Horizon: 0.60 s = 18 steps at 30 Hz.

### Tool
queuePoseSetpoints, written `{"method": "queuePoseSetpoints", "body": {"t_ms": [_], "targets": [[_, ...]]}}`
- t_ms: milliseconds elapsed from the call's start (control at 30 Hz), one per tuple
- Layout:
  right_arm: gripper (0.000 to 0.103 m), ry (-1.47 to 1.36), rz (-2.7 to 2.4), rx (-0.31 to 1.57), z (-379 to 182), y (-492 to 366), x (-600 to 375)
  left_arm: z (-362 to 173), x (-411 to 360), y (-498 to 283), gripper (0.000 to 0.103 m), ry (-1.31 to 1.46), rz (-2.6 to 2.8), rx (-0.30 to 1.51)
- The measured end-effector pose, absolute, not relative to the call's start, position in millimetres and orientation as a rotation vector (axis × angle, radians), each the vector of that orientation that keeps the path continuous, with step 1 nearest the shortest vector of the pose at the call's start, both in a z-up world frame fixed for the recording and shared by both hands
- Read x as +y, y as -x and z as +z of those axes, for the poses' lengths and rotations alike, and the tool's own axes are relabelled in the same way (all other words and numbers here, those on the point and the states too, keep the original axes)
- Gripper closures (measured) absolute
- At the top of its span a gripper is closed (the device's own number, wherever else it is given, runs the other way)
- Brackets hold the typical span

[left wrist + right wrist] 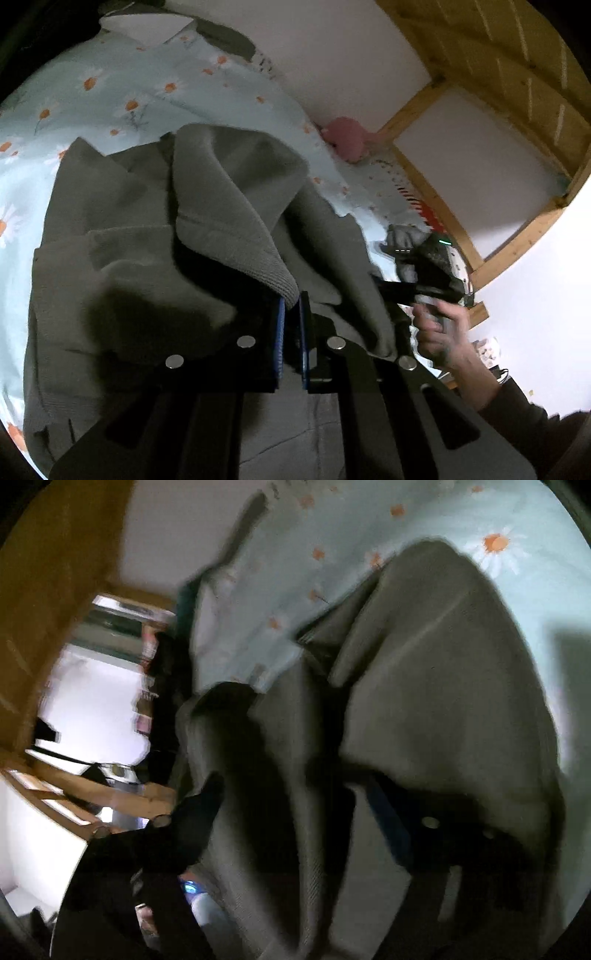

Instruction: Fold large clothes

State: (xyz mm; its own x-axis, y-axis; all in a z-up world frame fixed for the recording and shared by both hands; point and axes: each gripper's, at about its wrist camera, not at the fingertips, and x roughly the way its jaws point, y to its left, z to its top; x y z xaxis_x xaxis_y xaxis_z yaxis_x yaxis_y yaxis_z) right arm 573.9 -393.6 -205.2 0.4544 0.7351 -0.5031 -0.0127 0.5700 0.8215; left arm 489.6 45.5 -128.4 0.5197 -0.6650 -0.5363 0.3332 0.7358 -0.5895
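Observation:
A large grey knit garment lies crumpled on a pale blue bed sheet printed with daisies. My left gripper is shut on a ribbed edge of the garment, which rises in a fold from its blue pads. At the garment's right side a person's hand holds my right gripper. The right wrist view is blurred. There the right gripper has its jaws well apart, with a fold of the garment lying between them and neither pad seen pressing on it.
A pink soft toy sits by the white wall at the bed's far edge. A wooden bed frame runs along the right. A white pillow lies at the far end of the sheet.

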Motion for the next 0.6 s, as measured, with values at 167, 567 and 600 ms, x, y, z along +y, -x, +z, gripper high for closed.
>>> {"method": "queuePoseSetpoints", "body": {"t_ms": [167,567,600], "targets": [[0.097,-0.720,0.665,0.937,-171.5,-594.3,-356.7,-118.1,41.4,-486.7,0.097,0.421,-0.643,0.804],[0.065,-0.742,0.338,0.941,-190.1,-621.8,-420.1,-179.5,34.3,-469.5,0.091,0.318,-0.497,0.956],[0.025,-0.719,0.332,0.908,-180.4,-610.3,-422.1,-170.7,39.1,-461.0,0.082,0.299,-0.472,0.932]]}}
